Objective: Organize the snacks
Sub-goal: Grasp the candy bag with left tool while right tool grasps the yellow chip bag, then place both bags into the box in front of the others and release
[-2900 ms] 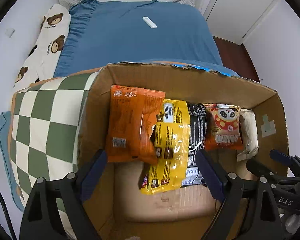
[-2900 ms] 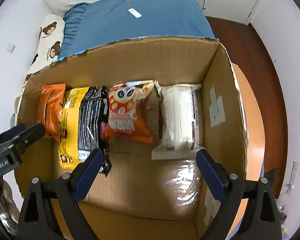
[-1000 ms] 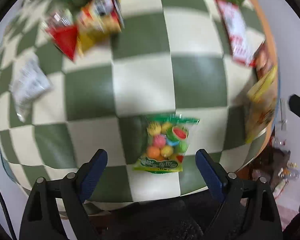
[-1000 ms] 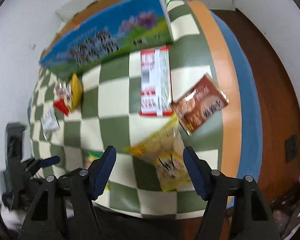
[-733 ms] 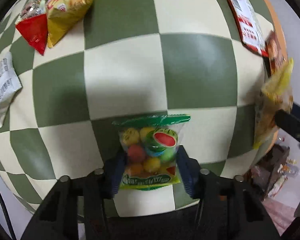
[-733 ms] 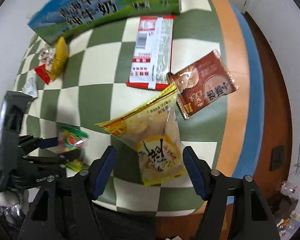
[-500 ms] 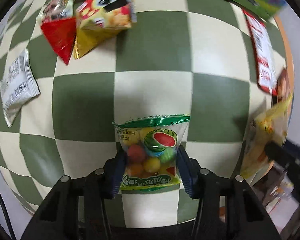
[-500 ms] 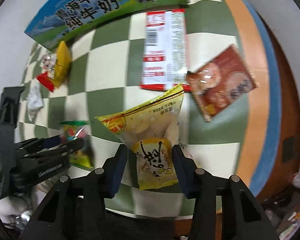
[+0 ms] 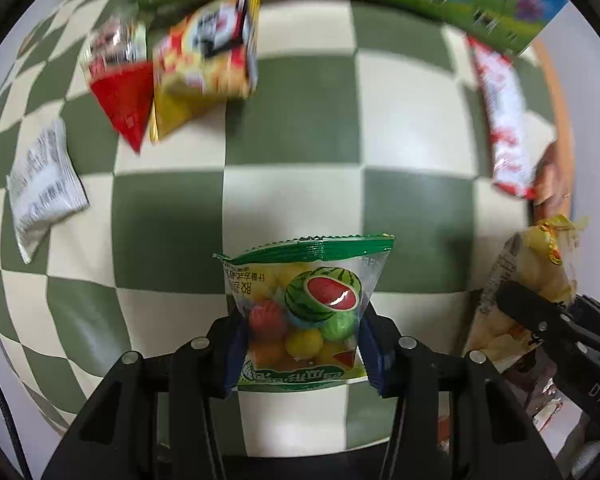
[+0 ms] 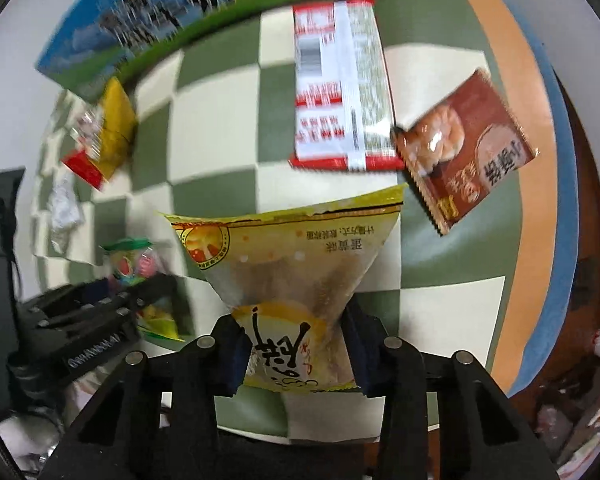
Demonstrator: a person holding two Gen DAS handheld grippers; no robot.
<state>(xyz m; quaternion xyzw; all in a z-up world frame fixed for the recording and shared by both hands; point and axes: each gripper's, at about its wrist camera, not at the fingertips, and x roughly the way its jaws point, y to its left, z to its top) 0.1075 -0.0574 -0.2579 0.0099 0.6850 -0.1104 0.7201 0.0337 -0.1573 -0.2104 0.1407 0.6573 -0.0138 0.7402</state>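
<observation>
Checkered cloth (image 9: 292, 120) edge near; closing hand-held grippers pinch fruit-candy bag (image 9: 302, 312), yellow bag (image 10: 292, 280).

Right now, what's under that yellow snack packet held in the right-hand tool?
Beneath the yellow snack packet, which the closing right gripper pinches, lies the green-and-cream checkered cloth. Nothing else shows around its edges; the patch directly under the packet is covered.

A green-and-cream checkered cloth (image 9: 292, 116) covers the surface, edged by an orange band (image 10: 512, 92) and a blue border (image 10: 564, 216); dark wooden floor (image 10: 592, 184) lies beyond; pale wall (image 10: 16, 92) stands left.
</observation>
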